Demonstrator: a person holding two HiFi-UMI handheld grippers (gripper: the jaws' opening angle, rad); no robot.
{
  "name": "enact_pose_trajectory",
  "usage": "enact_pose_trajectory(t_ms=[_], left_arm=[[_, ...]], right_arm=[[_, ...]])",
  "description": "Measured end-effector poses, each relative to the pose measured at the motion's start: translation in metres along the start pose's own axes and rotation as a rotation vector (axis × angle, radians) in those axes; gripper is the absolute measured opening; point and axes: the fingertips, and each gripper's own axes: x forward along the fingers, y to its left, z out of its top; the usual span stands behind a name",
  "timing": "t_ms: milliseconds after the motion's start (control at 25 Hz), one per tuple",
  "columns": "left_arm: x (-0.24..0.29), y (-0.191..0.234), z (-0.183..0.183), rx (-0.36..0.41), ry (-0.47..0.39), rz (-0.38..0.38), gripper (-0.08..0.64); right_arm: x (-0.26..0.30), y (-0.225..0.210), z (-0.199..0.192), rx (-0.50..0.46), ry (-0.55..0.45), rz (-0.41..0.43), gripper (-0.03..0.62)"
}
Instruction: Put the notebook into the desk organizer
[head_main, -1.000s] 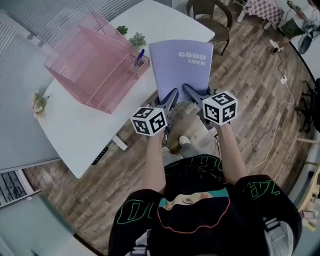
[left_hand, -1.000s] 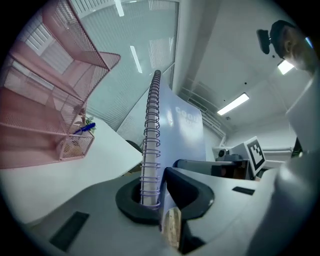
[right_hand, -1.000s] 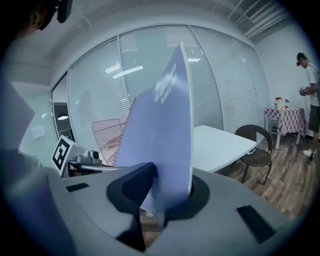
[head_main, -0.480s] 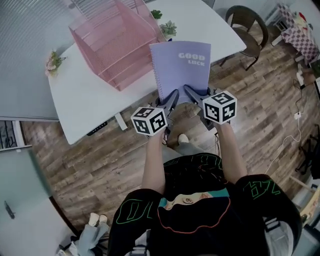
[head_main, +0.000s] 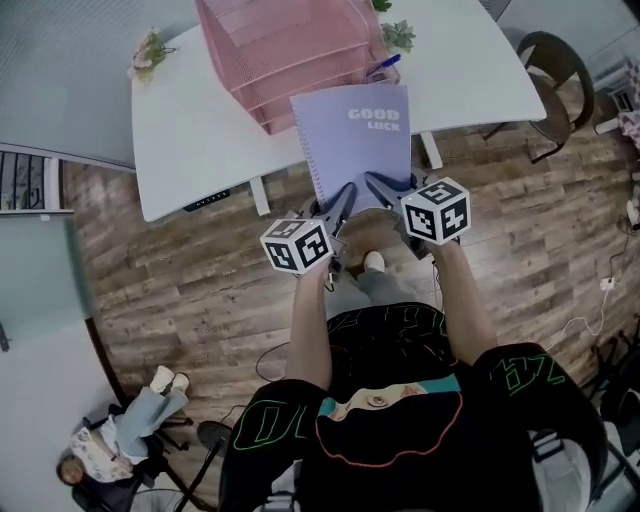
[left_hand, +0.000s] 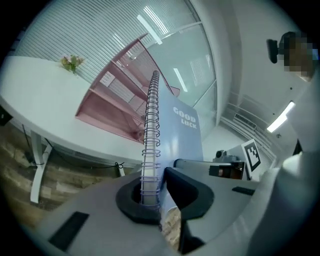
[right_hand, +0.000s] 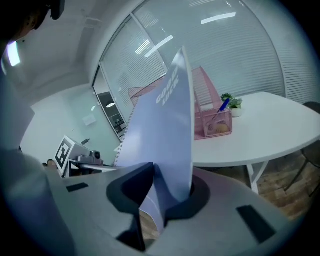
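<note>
Two hand-held grippers are sharing one load, each gripping a near corner of a lilac spiral notebook (head_main: 355, 140). The left gripper (head_main: 343, 200) is clamping the corner by the wire binding, with its jaws drawn narrow on the spiral and cover. The right gripper (head_main: 385, 190) is clamping the other near corner, with its jaws closed on the cover's edge and the pages under it. Splitting the grip between the two corners is likely keeping the thin, floppy book from sagging or twisting.

From the jaws the notebook is reaching forward and upward, printed cover facing up, hanging in the air with nothing beneath it. Its far half is crossing over the edge of a white table (head_main: 200, 150) just ahead of the grippers.

Beyond the notebook's far edge, a pink mesh desk organizer (head_main: 285, 50) is standing on the table, its tiered trays opening toward the grippers. That seems to be why the book is being held with its free edge leading. Whether the far edge is touching the organizer is not clear, and the notebook is not yet inside it.

Ahead of the right gripper, a blue pen (head_main: 383, 66) is sticking out of the organizer's side cup, with a small green plant (head_main: 398, 36) behind it.
</note>
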Motion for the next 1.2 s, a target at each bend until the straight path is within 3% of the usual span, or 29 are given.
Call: enact_pose_trajectory(t_ms=[200, 600, 1200], left_arm=[[-0.02, 0.022, -0.011, -0.08, -0.009, 0.043, 0.043], [-0.034, 0.043, -0.006, -0.212, -0.014, -0.031, 0.037], [-0.024, 0.058, 0.005, -0.289, 0.002, -0.07, 0.034]], right_arm=[[0.023, 0.016, -0.016, 0.006, 0.067, 0.063, 0.075], [0.049, 0.028, -0.016, 0.034, 0.145, 0.155, 0.075], [0.07, 0.015, -0.009, 0.106, 0.194, 0.19, 0.087]])
